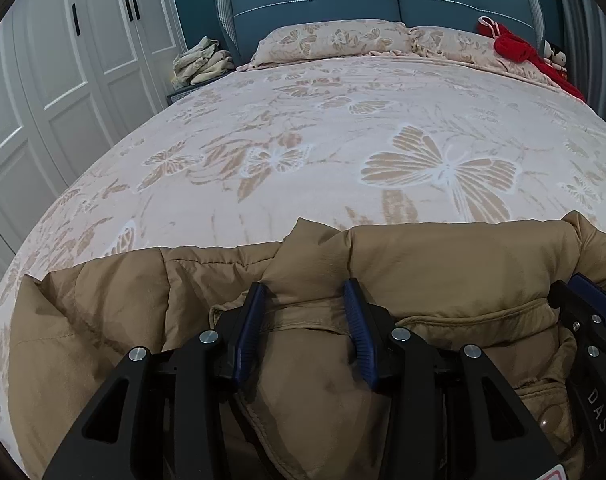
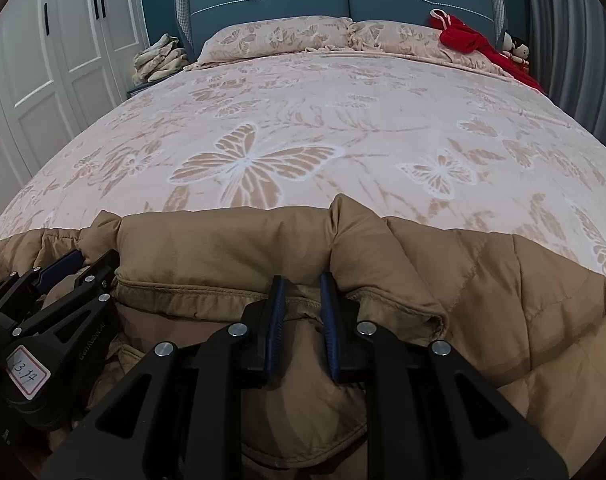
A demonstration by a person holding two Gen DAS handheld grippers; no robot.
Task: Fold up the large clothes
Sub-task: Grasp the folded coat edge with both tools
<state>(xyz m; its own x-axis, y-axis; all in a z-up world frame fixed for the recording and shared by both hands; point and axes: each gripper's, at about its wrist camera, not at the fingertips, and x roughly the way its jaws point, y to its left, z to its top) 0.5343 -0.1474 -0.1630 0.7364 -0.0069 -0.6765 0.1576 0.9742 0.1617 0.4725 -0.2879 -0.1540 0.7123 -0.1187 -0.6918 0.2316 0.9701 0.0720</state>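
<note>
We have the coat (image 1: pixel 443 264) lying across the near edge of the bed (image 1: pixel 303 128), its long axis running from 9 to 3 o'clock, with a folded ridge along its far side toward 12. A stitched hem crosses just in front of both grippers.

Our left gripper (image 1: pixel 307 322) stands astride a puffy bunch of the coat near that hem, jaws half apart with cloth filling the gap; we judge it a grip, the pads pressing the padding.

Our right gripper (image 2: pixel 303 312) is pinched narrow on the hem to the right.

The two sit side by side along the coat's length, so the next fold, we reckon, carries the hem toward 12 o'clock over the ridge.

Pillows (image 1: pixel 335 40) lie far off at the headboard.
</note>
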